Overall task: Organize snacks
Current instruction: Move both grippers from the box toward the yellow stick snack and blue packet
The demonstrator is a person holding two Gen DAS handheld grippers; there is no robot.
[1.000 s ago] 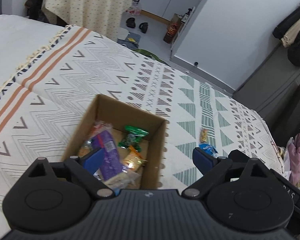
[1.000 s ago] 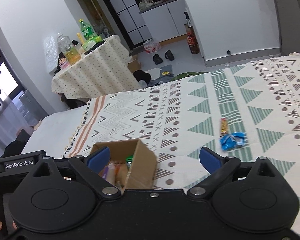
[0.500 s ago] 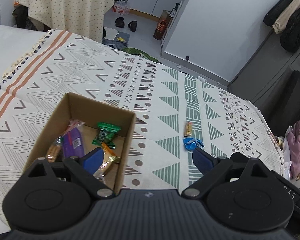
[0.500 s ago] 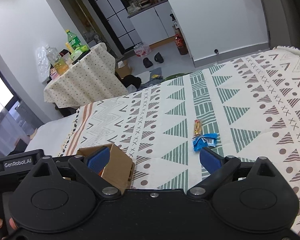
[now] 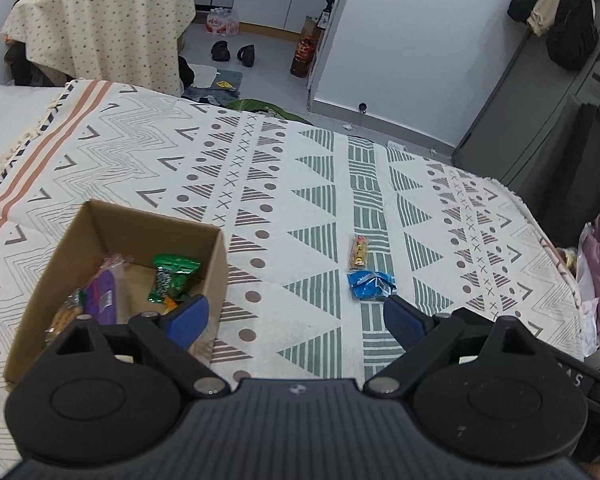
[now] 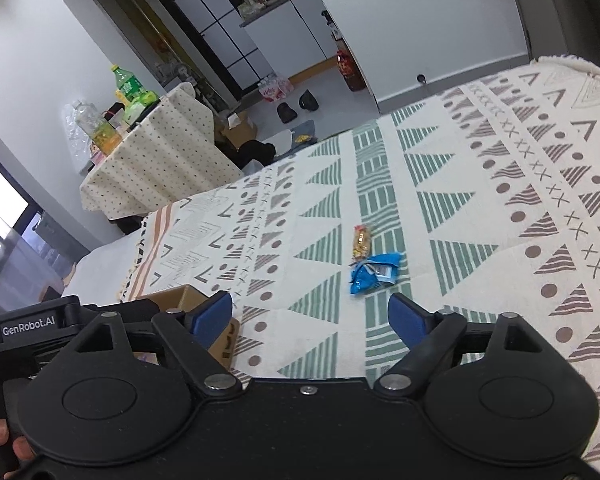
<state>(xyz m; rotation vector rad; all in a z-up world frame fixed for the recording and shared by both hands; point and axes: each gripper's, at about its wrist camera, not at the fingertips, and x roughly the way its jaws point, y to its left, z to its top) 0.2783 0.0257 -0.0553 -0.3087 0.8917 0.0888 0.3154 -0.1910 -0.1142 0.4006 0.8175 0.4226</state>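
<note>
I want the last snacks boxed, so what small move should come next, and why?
Probably ease the right gripper, which is open and empty, forward over the blue packet. It lies loose on the blanket just ahead, outside the cardboard box.

Even daylight, sharp, fisheye-bent edges

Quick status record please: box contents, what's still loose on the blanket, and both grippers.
surface: patterned blanket on a bed
box: open cardboard box, on the blanket's left part
in box: green packet, purple packet, a few more wrappers partly hidden
loose snacks: blue packet and yellow snack bar, close together, right of the box
left gripper: open, holding nothing
right gripper: open, holding nothing, facing the blue packet
left to do: two loose snacks not yet in the box
</note>
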